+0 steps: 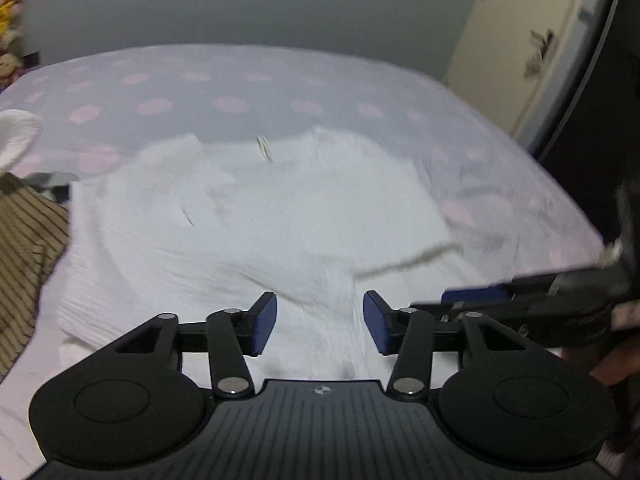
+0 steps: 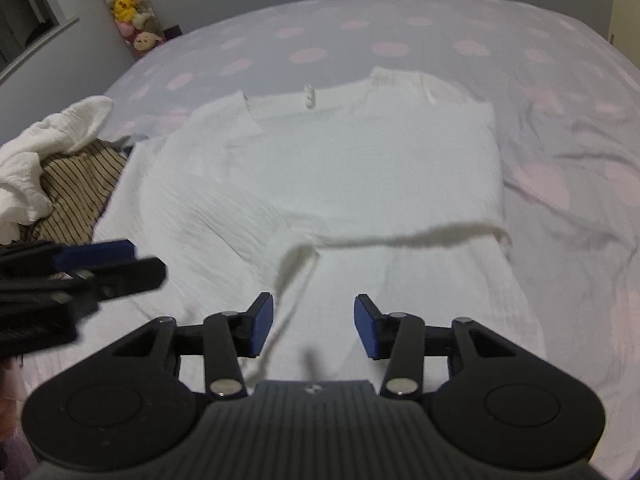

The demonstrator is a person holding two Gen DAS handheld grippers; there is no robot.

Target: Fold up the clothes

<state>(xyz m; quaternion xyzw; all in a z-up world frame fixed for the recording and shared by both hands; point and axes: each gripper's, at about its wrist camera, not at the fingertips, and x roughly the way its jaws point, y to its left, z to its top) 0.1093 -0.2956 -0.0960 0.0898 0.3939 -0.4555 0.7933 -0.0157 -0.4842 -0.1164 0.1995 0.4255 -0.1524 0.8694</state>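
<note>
A white crinkled garment point(image 1: 248, 216) point(image 2: 344, 168) lies spread flat on the bed, partly folded, its neckline at the far side. A thin white cord or hem edge point(image 2: 400, 238) point(image 1: 408, 262) runs across its near part and bends down past my right gripper's left fingertip point(image 2: 262, 326). My left gripper point(image 1: 320, 322) hovers over the garment's near edge, open, with only cloth below the gap. My right gripper point(image 2: 314, 326) is also open above the near edge, pads not pressing on anything. Each gripper shows in the other's view, the right one point(image 1: 480, 296) and the left one point(image 2: 100, 256), both blurred.
The bed wears a pale lilac sheet with pink spots point(image 2: 560, 160) point(image 1: 224, 92). A brown striped garment point(image 2: 80, 188) point(image 1: 24, 248) and a crumpled white one point(image 2: 48, 148) lie at the left. Plush toys point(image 2: 128, 8) stand by the far wall; a cream door point(image 1: 520, 40) is at right.
</note>
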